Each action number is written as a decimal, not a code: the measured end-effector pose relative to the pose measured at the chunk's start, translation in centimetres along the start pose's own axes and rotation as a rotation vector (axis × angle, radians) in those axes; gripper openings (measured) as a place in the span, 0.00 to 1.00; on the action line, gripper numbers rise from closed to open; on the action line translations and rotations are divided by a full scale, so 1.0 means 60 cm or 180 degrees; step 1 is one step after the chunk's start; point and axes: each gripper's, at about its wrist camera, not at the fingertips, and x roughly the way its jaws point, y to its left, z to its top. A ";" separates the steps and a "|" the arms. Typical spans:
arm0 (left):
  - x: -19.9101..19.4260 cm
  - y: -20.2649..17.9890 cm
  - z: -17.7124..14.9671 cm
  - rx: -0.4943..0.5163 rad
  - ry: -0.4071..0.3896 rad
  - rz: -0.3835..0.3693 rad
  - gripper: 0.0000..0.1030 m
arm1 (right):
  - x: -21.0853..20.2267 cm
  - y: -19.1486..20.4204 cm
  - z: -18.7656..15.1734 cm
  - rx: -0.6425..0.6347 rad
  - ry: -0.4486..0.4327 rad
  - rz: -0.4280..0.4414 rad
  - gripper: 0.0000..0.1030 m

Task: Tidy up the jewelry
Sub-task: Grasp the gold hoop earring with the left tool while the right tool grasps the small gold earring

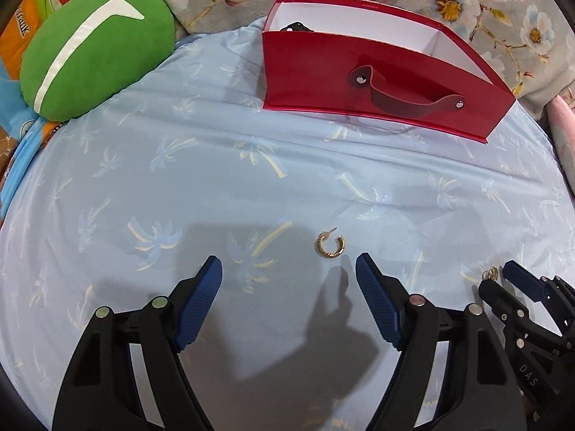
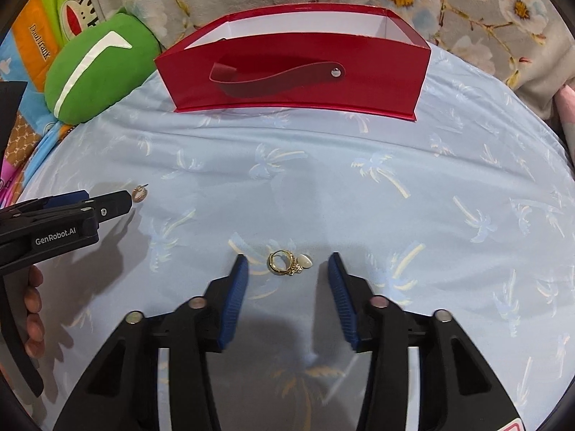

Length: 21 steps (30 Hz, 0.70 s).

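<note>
A gold hoop earring [image 1: 330,246] lies on the pale blue palm-print sheet [image 1: 251,179], just ahead of my open left gripper [image 1: 289,269], nearer its right finger. It also shows in the right wrist view [image 2: 139,192]. A gold ring with small charms [image 2: 287,263] lies between the tips of my open right gripper [image 2: 288,269]; it shows small in the left wrist view [image 1: 490,273]. A red open box [image 2: 294,68] with a strap handle stands at the back; something dark [image 1: 297,27] sits inside it.
A green cushion [image 1: 97,61] lies at the back left beside colourful printed fabric [image 2: 39,50]. A grey floral blanket [image 2: 467,7] is piled behind the box. The left gripper's body [image 2: 54,222] and a hand reach in from the left in the right wrist view.
</note>
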 end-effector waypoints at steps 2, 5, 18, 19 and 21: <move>0.006 -0.003 0.002 0.0000 -0.0011 -0.0018 0.69 | 0.001 -0.003 0.001 0.0027 -0.0025 -0.0004 0.29; 0.019 -0.007 0.006 -0.0010 0.0002 -0.0064 0.61 | 0.002 -0.006 0.002 0.0038 -0.0039 -0.0002 0.16; 0.014 -0.016 0.015 0.0020 0.0000 -0.0257 0.16 | -0.018 -0.011 0.008 0.0085 -0.0138 0.0061 0.16; 0.010 -0.015 0.015 0.0015 -0.0010 -0.0270 0.16 | -0.022 -0.012 0.010 0.0088 -0.0152 0.0063 0.16; -0.001 -0.012 0.016 -0.0003 -0.0038 -0.0326 0.16 | -0.030 -0.015 0.014 0.0100 -0.0188 0.0073 0.16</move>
